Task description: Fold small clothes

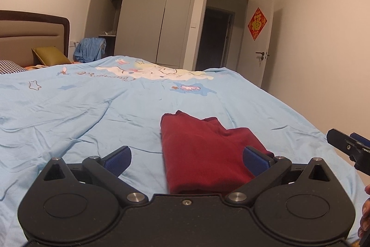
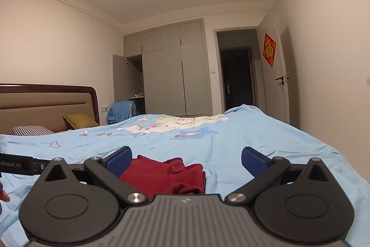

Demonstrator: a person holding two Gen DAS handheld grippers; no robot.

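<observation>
A dark red garment (image 1: 203, 154) lies folded into a rough rectangle on the light blue bed cover (image 1: 81, 112). My left gripper (image 1: 187, 160) hovers open just in front of it, its blue pads (image 1: 116, 160) spread wide with nothing between them. The right gripper's black finger tip (image 1: 346, 146) shows at the right edge of the left wrist view. In the right wrist view the same red garment (image 2: 166, 174) lies low between the fingers, towards the left one. My right gripper (image 2: 186, 161) is open and holds nothing.
The blue cover (image 2: 277, 145) with cartoon prints spreads over the whole bed. Pillows (image 1: 49, 57) and a brown headboard (image 1: 34, 31) stand at the far left. A blue cloth (image 1: 90, 50) hangs near the grey wardrobe (image 1: 150, 20). An open door (image 1: 261, 38) is on the right. A person's fingers (image 1: 365, 212) show at the right edge.
</observation>
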